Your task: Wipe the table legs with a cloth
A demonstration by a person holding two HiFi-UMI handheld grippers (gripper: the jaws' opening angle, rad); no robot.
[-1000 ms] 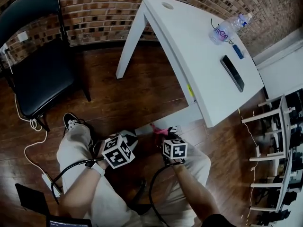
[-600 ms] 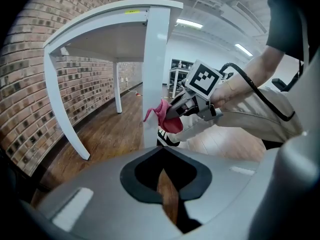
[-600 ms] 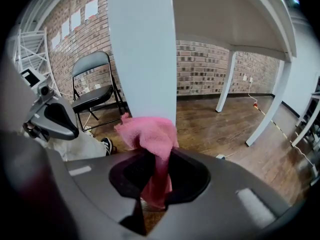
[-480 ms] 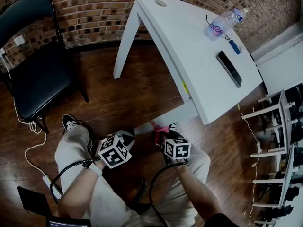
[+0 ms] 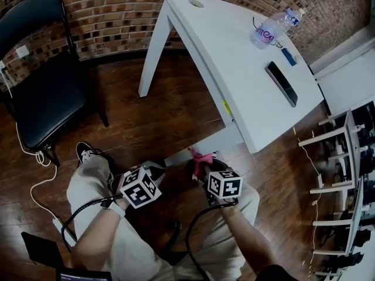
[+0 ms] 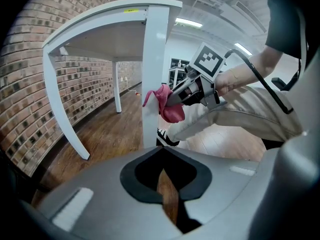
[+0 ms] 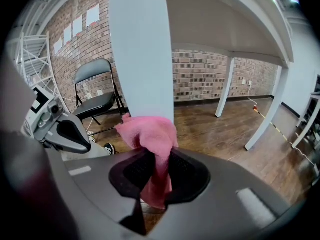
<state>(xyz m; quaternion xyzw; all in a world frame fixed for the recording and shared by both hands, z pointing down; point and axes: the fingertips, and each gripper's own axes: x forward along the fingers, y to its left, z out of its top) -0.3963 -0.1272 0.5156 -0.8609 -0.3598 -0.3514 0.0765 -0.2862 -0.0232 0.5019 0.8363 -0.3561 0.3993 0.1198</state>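
The person crouches low, pale trousers bunched at the knees. The left claw (image 6: 162, 184) is held just off the knee, its smooth grey shells and dark pads pressed together on nothing, only a sliver of floorboard showing between them. Beside it the right claw (image 7: 155, 176) pinches a pink cloth (image 7: 150, 134), a soft, nubbly terry rag. It is crumpled into a loose bunch above the pads, with a tail hanging down between them. That bunch touches the nearest desk leg (image 7: 142, 49), a flat, smooth white slab with square edges, low down near the floor. The wooden floor (image 5: 158, 116) is dark, glossy plank.

Above, the desk (image 5: 234, 57) is matte white, its long top gently curved. On it lie a slim black phone (image 5: 281, 84) and, further along, a clear plastic bottle (image 5: 269, 31) on its side. Off to the left stands a black folding chair (image 5: 41, 92) with a padded seat and thin metal tubing. Behind everything runs a rough brick wall (image 5: 111, 16).
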